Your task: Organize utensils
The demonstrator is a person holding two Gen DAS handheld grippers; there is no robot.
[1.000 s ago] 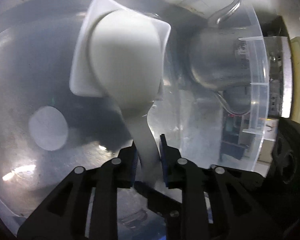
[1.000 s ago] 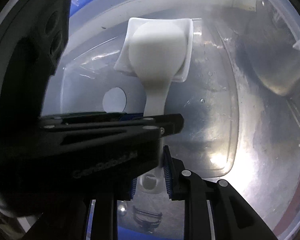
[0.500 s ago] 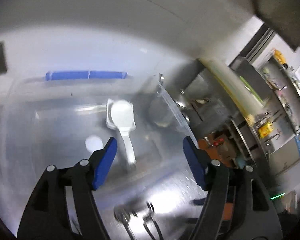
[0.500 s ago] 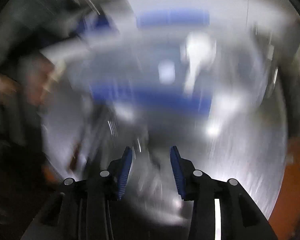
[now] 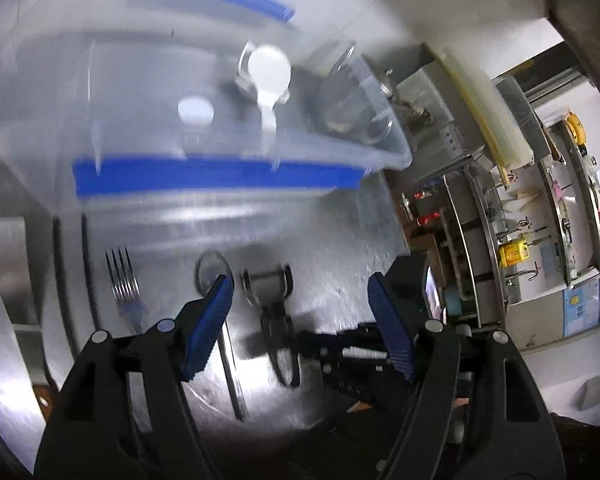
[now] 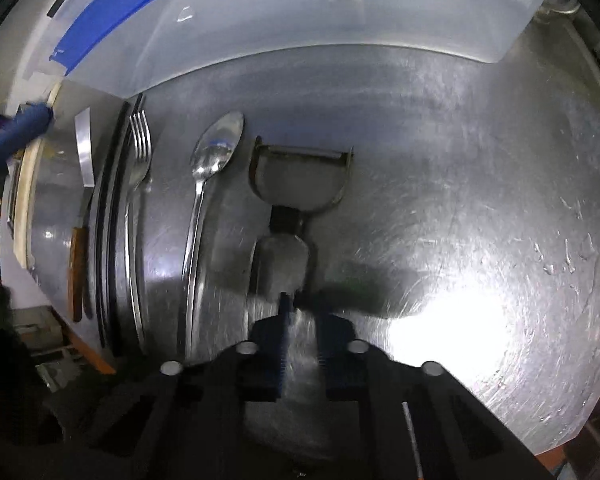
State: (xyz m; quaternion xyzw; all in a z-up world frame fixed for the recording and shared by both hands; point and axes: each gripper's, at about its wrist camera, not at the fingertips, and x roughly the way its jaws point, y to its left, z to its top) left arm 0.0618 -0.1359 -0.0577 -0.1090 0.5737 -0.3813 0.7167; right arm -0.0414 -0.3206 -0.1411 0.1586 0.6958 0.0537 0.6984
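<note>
A clear plastic bin (image 5: 228, 200) with blue rim clips stands at the back of a steel counter. A white ladle-like spoon (image 5: 269, 76) lies inside it beside a metal ladle (image 5: 340, 108). On the counter in front lie a fork (image 6: 138, 152), a spoon (image 6: 212, 160) and a Y-shaped peeler (image 6: 296, 184). My left gripper (image 5: 300, 320) is open and empty above the counter. My right gripper (image 6: 302, 312) is low over the peeler's handle, its jaws a narrow gap apart around the handle's end; the grip is blurred.
A knife with a wooden handle (image 6: 80, 264) lies left of the fork by the counter's raised edge. The counter's right edge drops off to shelves and workshop clutter (image 5: 520, 240). The bin's wall (image 6: 340, 32) rises just behind the utensils.
My left gripper let go of the white spoon in the bin, opened and pulled back above the counter. My right gripper swung out of the bin and down to the peeler.
</note>
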